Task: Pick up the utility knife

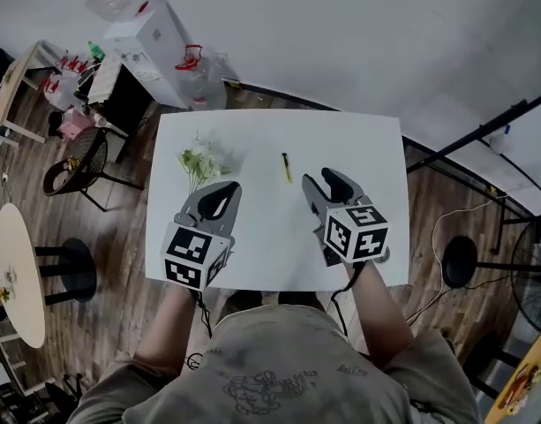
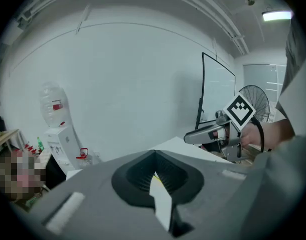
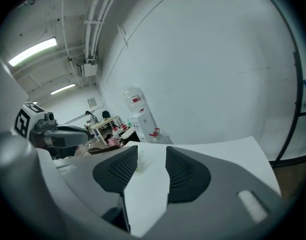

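The utility knife (image 1: 287, 167), slim, yellow and black, lies on the white table (image 1: 358, 140) toward its far middle. My left gripper (image 1: 224, 186) hovers to the near left of the knife with its jaws meeting at the tips and nothing held. In the left gripper view the left gripper (image 2: 153, 154) shows only a thin sliver of table and a yellow speck behind its pads. My right gripper (image 1: 326, 179) hangs just right of the knife and a little nearer, open, with bare table showing between its pads (image 3: 185, 171). Neither gripper touches the knife.
A small bunch of pale flowers (image 1: 199, 162) lies on the table's far left, near the left gripper. A water dispenser (image 1: 151, 47) and a chair (image 1: 80, 162) stand beyond the left edge. A black stool (image 1: 460, 259) is off the right side.
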Demonstrator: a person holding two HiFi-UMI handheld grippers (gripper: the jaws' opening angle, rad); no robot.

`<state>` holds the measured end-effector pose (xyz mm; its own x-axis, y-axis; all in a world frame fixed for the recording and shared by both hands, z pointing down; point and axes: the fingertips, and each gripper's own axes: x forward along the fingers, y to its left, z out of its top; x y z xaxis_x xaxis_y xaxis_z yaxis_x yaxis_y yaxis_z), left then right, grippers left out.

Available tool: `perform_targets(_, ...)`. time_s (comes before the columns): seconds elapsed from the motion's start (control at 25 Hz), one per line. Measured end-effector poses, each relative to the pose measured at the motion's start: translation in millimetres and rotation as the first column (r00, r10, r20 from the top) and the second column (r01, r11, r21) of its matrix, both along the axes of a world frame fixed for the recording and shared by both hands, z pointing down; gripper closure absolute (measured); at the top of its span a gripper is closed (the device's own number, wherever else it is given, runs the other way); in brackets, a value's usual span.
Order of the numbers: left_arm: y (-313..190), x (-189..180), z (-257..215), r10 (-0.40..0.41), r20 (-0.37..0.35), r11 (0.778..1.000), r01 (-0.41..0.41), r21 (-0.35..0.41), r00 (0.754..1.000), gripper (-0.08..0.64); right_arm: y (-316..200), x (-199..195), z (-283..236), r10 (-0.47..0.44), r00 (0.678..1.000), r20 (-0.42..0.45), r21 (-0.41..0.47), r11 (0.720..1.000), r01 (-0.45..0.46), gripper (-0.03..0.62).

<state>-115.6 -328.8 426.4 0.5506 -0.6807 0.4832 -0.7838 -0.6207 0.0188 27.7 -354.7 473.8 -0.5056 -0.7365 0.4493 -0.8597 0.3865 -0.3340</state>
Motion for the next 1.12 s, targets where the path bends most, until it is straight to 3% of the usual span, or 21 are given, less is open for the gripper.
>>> perform_targets(0.24, -24, -16, 32, 0.035, 0.011, 0.997, -0.034, -0.074, 0.999, 0.560, -32, -26, 52, 0.003, 0.990, -0.139, -0.063, 0.998, -0.012, 0.416)
perform_targets(0.52, -49, -35, 83, 0.039, 0.014, 0.987, -0.036, -0.159, 0.999, 0.560, -58, -33, 119, 0.003, 0.974, -0.225, -0.168, 0.985, -0.042, 0.410)
perform_targets(0.84, -57, -42, 135, 0.065, 0.001, 0.963, -0.062, -0.263, 0.998, 0.560, -69, -38, 186, -0.056, 0.952, -0.301, -0.288, 0.957, -0.035, 0.407)
perform_targets(1.12, -50, -54, 164, 0.040, -0.036, 0.938, -0.050, -0.342, 0.999, 0.560, -72, -43, 241, -0.054, 0.954, -0.295, -0.379, 0.923, -0.065, 0.417)
